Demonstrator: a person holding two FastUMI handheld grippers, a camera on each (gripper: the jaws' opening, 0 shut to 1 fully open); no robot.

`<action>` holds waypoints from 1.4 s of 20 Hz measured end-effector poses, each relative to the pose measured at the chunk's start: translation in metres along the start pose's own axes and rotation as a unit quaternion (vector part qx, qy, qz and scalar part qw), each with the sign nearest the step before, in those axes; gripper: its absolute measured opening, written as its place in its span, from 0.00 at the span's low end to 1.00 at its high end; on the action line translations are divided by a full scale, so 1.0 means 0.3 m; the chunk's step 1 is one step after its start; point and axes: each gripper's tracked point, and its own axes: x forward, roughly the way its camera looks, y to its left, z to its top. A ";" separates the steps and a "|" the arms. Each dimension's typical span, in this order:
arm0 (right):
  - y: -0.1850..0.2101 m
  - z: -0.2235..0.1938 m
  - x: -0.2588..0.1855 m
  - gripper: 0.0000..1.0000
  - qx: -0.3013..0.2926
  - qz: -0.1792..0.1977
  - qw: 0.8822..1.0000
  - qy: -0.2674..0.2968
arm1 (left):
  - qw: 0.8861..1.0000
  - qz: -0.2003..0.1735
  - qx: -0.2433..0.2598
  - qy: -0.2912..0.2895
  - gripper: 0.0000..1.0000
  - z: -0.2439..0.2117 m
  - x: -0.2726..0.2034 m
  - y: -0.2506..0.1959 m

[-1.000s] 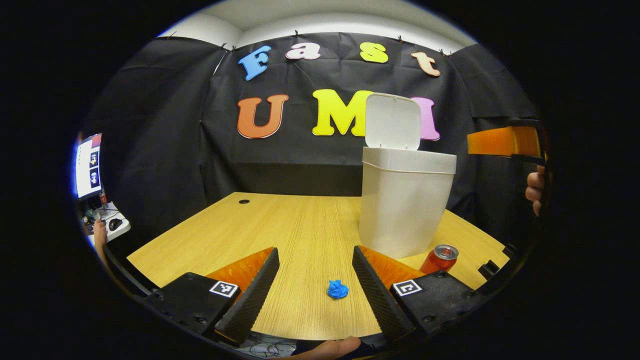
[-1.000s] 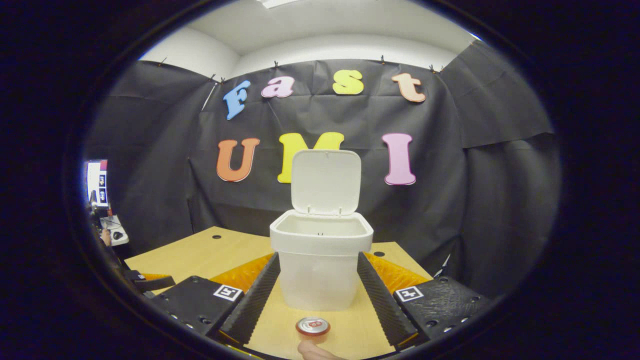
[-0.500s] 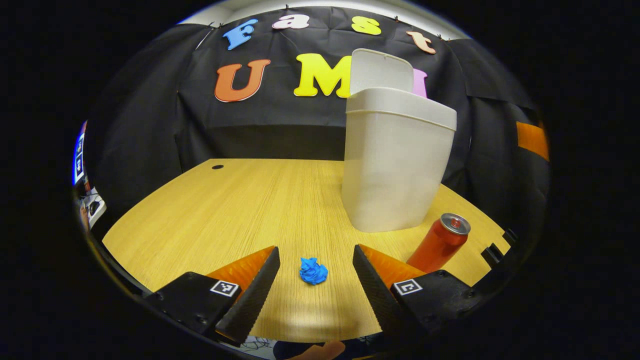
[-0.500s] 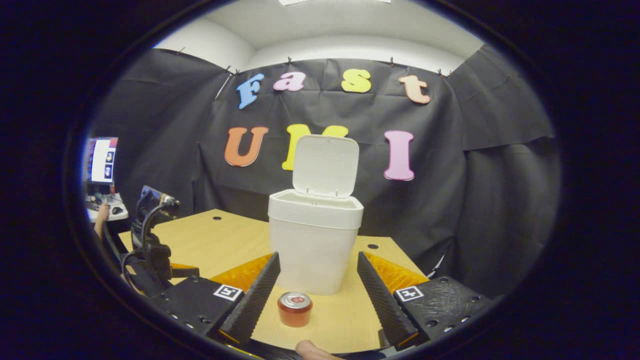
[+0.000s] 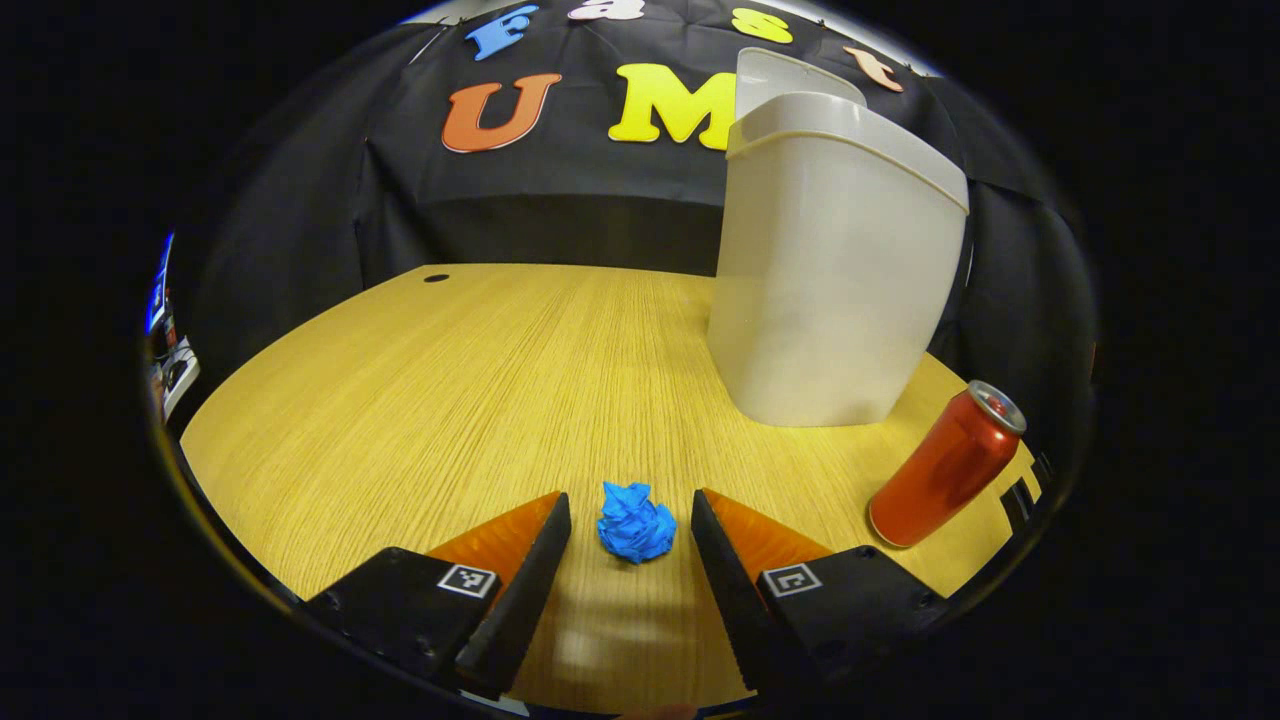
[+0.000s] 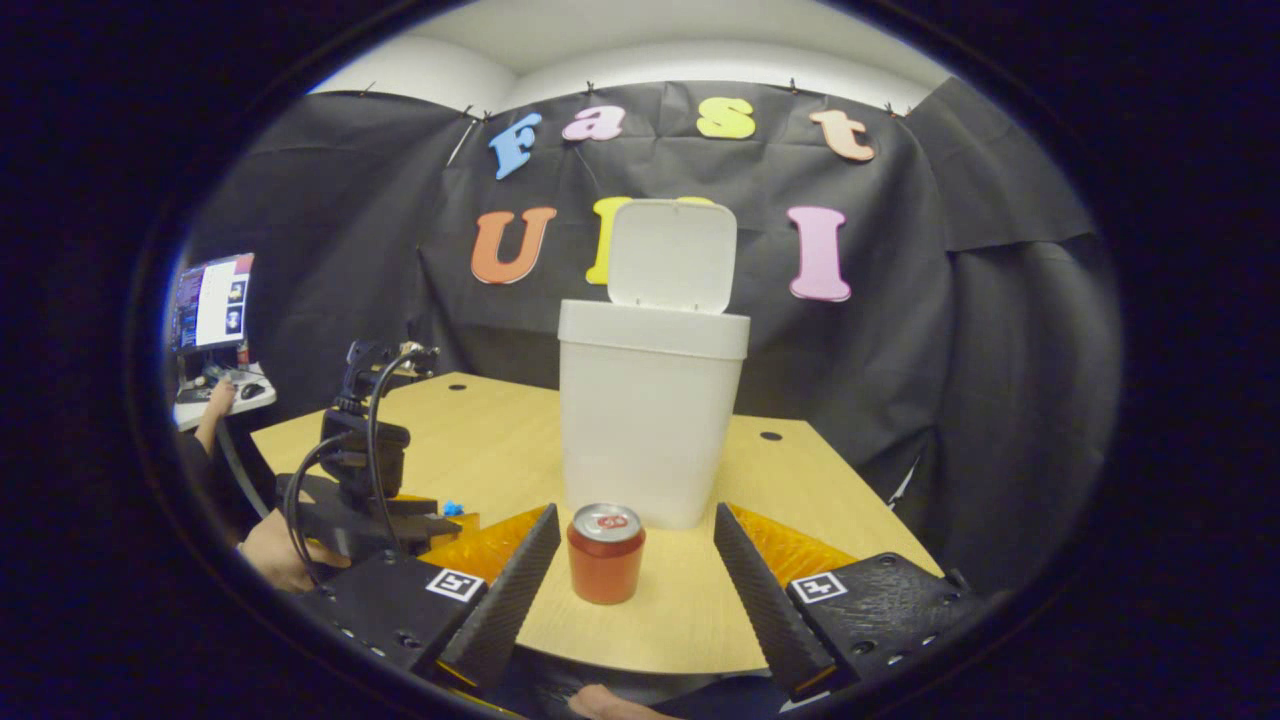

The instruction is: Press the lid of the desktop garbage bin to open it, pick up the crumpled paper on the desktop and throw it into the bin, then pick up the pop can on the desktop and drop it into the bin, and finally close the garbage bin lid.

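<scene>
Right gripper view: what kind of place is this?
Probably a data-collection booth, not a home: black cloth wall draped around a light wooden desk, a staged white plastic bin and red pop can, and a computer monitor off to the side.

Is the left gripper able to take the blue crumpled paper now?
Probably yes: the left gripper is open, the crumpled paper lies between its fingertips, and nothing stands in the way.

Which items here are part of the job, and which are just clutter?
Job:
garbage bin, lid up
crumpled paper, between the open left hand-held gripper fingers
pop can, upright

Lying about:
monitor
side desk
</scene>
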 end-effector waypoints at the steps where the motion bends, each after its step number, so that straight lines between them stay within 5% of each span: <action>1: -0.001 -0.026 0.006 0.95 0.005 0.000 1.000 0.010 | 1.000 -0.003 0.009 -0.017 0.83 0.024 0.009 0.003; 3: 0.002 -0.069 0.023 0.95 0.010 0.002 1.000 0.026 | 0.999 -0.006 0.023 -0.023 0.66 0.026 0.013 -0.006; 10: 0.021 -0.181 0.083 0.98 0.021 -0.001 0.997 0.074 | 0.997 -0.001 0.073 -0.017 0.34 0.015 -0.004 -0.023; 11: 0.025 -0.195 0.088 0.98 0.025 0.000 0.996 0.080 | 0.997 -0.001 0.078 -0.020 0.40 0.022 -0.011 -0.025; 13: 0.043 -0.208 0.101 0.95 0.036 0.007 0.995 0.090 | 0.996 -0.001 0.085 -0.034 0.32 0.053 -0.035 -0.027; 28: 0.107 -0.239 0.295 0.94 0.033 -0.006 0.996 0.080 | 0.984 -0.045 0.039 -0.167 0.24 0.329 -0.294 -0.049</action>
